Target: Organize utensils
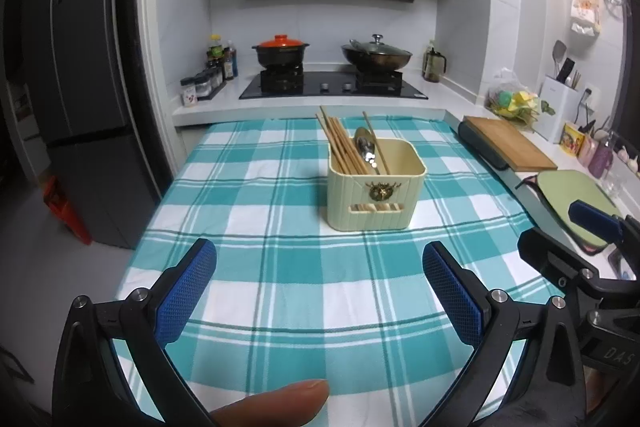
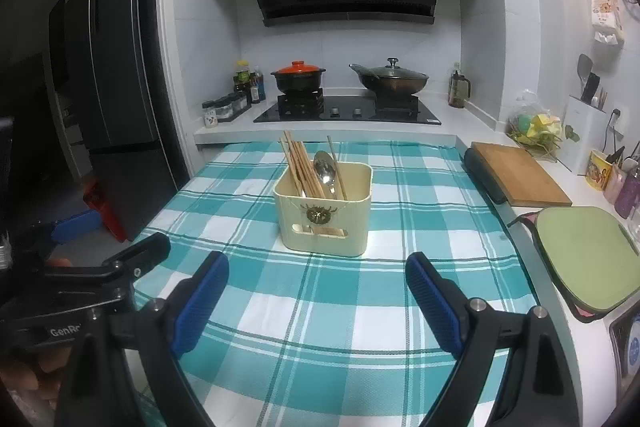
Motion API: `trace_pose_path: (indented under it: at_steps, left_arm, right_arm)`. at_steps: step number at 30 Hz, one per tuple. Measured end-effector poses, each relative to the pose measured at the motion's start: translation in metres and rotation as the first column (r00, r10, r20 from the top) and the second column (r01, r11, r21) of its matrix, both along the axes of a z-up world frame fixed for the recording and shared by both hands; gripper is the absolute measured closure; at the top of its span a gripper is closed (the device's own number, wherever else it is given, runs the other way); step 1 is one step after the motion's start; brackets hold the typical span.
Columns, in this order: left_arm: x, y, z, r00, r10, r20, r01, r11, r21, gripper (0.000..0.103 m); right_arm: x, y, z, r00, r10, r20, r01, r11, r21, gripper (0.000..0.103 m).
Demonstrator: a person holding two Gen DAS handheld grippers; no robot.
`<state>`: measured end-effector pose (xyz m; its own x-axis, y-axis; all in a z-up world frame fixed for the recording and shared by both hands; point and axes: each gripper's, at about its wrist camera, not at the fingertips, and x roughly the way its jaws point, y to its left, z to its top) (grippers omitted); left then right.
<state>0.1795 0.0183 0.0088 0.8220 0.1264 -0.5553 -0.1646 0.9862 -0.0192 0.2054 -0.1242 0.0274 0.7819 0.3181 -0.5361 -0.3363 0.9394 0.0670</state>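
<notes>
A cream plastic utensil holder [image 1: 376, 195] [image 2: 326, 213] stands upright on the teal checked tablecloth [image 1: 280, 267] [image 2: 320, 307]. Inside it lean several wooden chopsticks [image 1: 342, 145] [image 2: 302, 167] and a metal spoon [image 1: 365, 143] [image 2: 325, 165]. My left gripper [image 1: 320, 275] is open and holds nothing, well short of the holder. My right gripper [image 2: 318, 291] is open too, nothing between its blue pads, also on the near side of the holder. The right gripper's tip [image 1: 592, 223] shows at the right edge of the left wrist view. A fingertip [image 1: 280, 401] is at the bottom.
Behind the cloth is a stove [image 1: 332, 87] with an orange-lidded pot [image 1: 280, 51] and a lidded wok [image 1: 376, 55]. A wooden board [image 2: 518, 175] and a green board [image 2: 584, 255] lie on the counter to the right. A dark fridge [image 1: 80, 87] stands left.
</notes>
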Motion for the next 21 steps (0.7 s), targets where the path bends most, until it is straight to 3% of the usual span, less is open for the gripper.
trace_pose_path:
  at_steps: [21]
  left_arm:
    - [-0.001, 0.003, -0.001, 1.000, 0.019, -0.018, -0.019, 1.000, 0.017, 0.000]
  right_arm:
    - [-0.011, 0.006, 0.013, 1.000, 0.003, 0.025, -0.002, 1.000, -0.024, 0.011]
